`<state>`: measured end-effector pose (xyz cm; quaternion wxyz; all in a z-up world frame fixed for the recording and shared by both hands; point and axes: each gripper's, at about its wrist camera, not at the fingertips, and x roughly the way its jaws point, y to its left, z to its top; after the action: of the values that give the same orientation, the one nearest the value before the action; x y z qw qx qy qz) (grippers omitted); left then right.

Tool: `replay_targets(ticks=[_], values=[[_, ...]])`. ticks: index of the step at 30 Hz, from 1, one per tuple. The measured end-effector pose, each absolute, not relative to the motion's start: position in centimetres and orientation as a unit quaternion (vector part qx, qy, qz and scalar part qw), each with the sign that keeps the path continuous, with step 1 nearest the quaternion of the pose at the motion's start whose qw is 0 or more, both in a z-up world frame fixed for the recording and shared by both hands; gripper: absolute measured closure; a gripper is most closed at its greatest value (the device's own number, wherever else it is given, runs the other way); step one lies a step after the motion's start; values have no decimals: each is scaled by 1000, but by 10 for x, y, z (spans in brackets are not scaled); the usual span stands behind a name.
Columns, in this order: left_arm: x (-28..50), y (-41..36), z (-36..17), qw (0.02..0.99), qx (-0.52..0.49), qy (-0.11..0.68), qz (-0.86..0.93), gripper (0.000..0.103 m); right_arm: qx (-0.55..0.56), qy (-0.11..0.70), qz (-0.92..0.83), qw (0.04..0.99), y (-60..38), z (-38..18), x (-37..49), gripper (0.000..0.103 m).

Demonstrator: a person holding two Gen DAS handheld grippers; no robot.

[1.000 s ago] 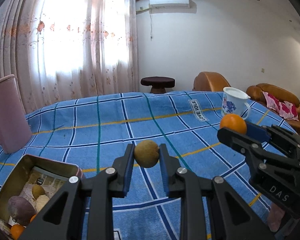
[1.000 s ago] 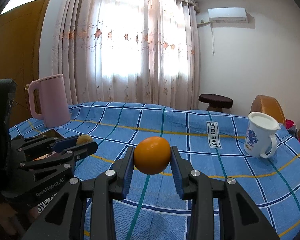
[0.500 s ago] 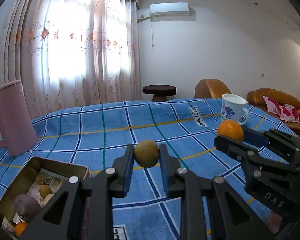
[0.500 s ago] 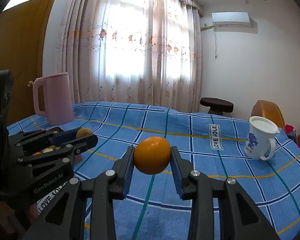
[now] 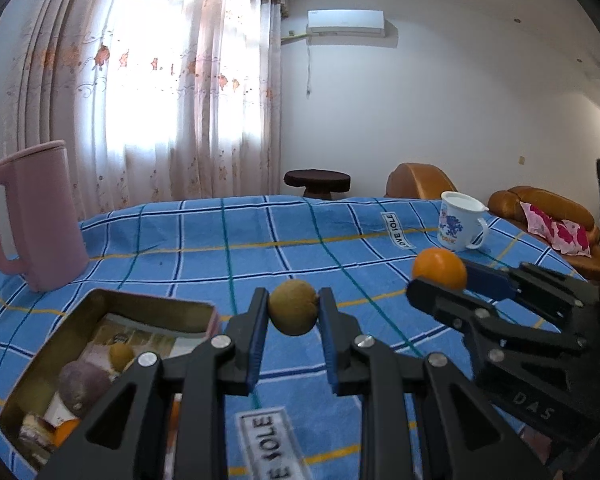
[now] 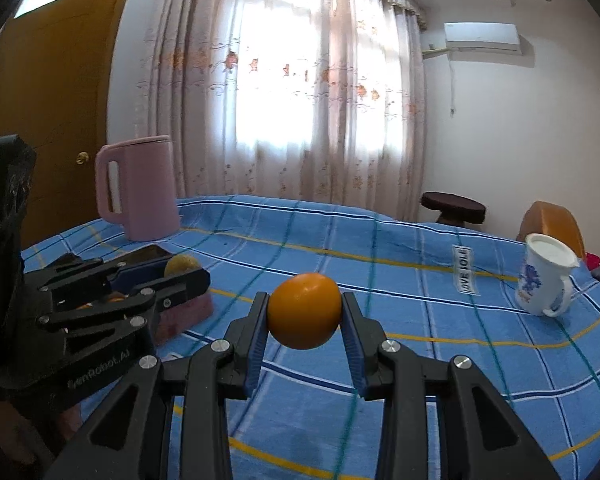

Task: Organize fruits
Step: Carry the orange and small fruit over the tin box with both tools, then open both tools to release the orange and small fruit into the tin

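1. My left jaws [image 5: 293, 312] are clamped on a small brownish-green fruit [image 5: 293, 306], which I hold in the air above the blue checked cloth [image 5: 204, 240].
2. My right jaws [image 6: 304, 316] are clamped on an orange [image 6: 304, 310], also lifted clear of the cloth.
3. From the left wrist camera, my right jaws sit to the right of the left ones and further forward, the orange [image 5: 439, 269] showing at their tip.
4. Just left of and below my left jaws stands an open metal tin [image 5: 148, 304]; inside lie a purple fruit [image 5: 83, 383], a small brownish one [image 5: 121, 354] and something orange, partly hidden.
5. Further out on the cloth, a pink jug [image 5: 34, 216] stands upright at far left, and a white mug with a blue print [image 5: 460, 220] stands at far right.
6. Behind are curtains [image 6: 292, 80], a dark stool [image 5: 317, 181] and brown sofas [image 5: 540, 208].
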<state>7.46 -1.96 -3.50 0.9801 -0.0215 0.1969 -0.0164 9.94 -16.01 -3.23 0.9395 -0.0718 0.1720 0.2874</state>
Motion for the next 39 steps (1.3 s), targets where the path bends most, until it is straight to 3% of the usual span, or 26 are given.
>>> replay_targets(ticks=[21,39], values=[[17,116,-34,967,-71,226,91,77,-111,189,428,877,-35,-32,48,66],[16,135,-58,954,-79,272,99,77,-155,251,447,844,12,-62,49,66]])
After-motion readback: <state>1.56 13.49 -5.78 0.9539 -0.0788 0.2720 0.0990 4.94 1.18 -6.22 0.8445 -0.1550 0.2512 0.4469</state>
